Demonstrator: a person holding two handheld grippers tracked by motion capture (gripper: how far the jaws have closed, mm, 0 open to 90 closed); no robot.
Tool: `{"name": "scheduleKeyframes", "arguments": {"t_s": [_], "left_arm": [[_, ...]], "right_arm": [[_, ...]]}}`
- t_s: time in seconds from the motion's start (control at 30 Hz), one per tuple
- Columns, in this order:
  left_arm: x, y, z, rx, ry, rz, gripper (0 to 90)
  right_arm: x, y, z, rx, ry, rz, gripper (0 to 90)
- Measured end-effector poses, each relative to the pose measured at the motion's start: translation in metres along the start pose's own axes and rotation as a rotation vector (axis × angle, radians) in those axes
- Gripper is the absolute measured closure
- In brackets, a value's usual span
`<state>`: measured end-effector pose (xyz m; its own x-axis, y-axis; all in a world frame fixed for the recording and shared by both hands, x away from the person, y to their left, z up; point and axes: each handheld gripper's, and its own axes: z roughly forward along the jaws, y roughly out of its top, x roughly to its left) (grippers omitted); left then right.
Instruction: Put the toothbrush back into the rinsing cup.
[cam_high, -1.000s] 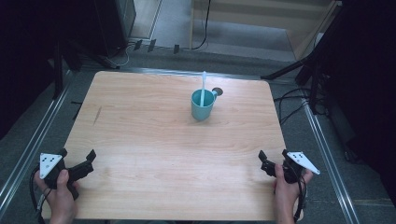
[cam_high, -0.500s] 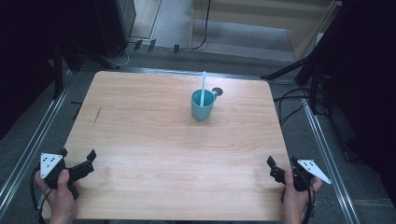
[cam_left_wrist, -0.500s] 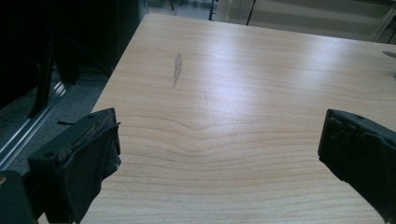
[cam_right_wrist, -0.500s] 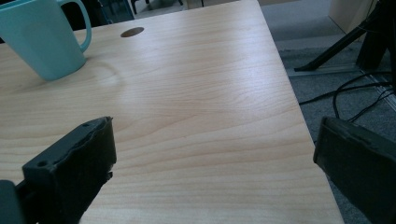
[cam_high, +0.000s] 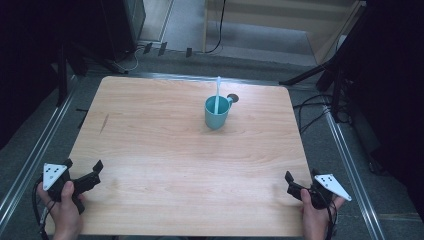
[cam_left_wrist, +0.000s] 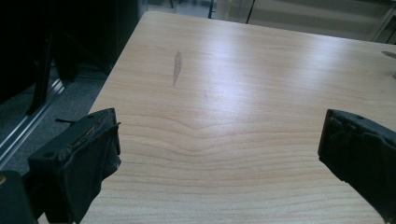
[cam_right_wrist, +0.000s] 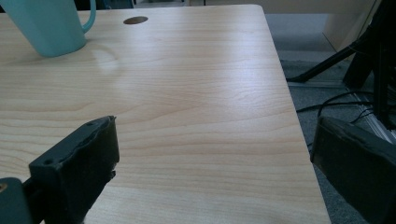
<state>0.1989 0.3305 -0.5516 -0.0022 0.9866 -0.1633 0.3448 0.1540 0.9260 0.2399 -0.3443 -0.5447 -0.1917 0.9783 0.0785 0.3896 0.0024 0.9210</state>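
A: Where is the teal mug (cam_high: 217, 113) seen?

B: It is set upright on the wooden table (cam_high: 165, 150), toward the far edge and a little right of centre, with a white straw-like stick (cam_high: 217, 94) standing in it. A small dark hole (cam_high: 233, 98) in the tabletop lies just beside its handle.

A: And the left gripper (cam_high: 81, 171)?

B: It is held at the near left corner — jaws spread wide, nothing between them but bare wood. The mug is well apart from it.

A: The right gripper (cam_high: 301, 183)?

B: It is held at the near right corner, jaws likewise wide apart and empty — one jaw over the table's right edge in the right gripper view, the mug (cam_right_wrist: 49, 25) far off at the upper left.
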Motion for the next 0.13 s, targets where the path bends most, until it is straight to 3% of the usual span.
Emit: {"name": "scheduleKeyframes", "arguments": {"t_s": [0.13], "left_arm": [[-0.0002,0.0003,0.0008,0.0,0.0,0.002,0.0]], "right_arm": [[-0.0015,0.0001,-0.0002,-0.002,0.005,0.012,2.1]]}}
